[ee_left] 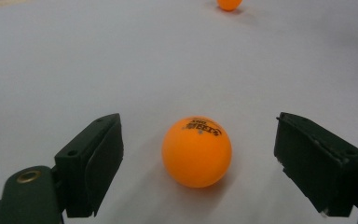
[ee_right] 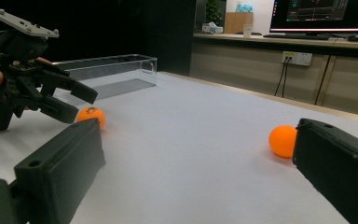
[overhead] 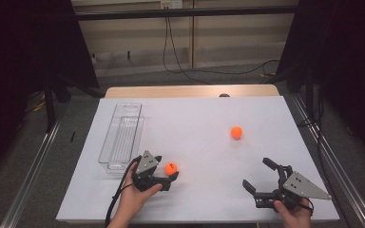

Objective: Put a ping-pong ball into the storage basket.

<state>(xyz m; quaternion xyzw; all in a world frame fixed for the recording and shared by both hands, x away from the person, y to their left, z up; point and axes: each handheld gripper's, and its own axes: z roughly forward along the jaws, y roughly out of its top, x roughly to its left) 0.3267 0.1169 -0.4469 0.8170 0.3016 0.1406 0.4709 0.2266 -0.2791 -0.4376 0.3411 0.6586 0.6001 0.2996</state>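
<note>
Nearest to you, your left gripper [overhead: 170, 175] sits low on the white table [overhead: 195, 123] with its jaws spread around the near orange ball [overhead: 170, 167]. In the left gripper view that ball [ee_left: 196, 151] rests on the table midway between the two black pads [ee_left: 103, 158], with open surface on either side of it, so nothing is pinched yet. You have the ball lined up, but the grasp itself is not made.

Your right gripper [overhead: 259, 175] rests near the table's front right edge, jaws spread wide and holding nothing. In the right gripper view the far orange ball [ee_right: 282, 140] lies on the table beyond its jaws, partly behind one of them, apart from the pads.

Further out, that second ball [overhead: 236, 132] lies alone on the right half of the table, well apart from both grippers. At the left stands the clear plastic box [overhead: 121, 137], long and narrow, with no ball visible in it.

So, as I judge it, the work is at its beginning: both balls are on the table. You have yet to pinch the near ball and lift it, probably carrying it to the box, and then deal with the far one.
</note>
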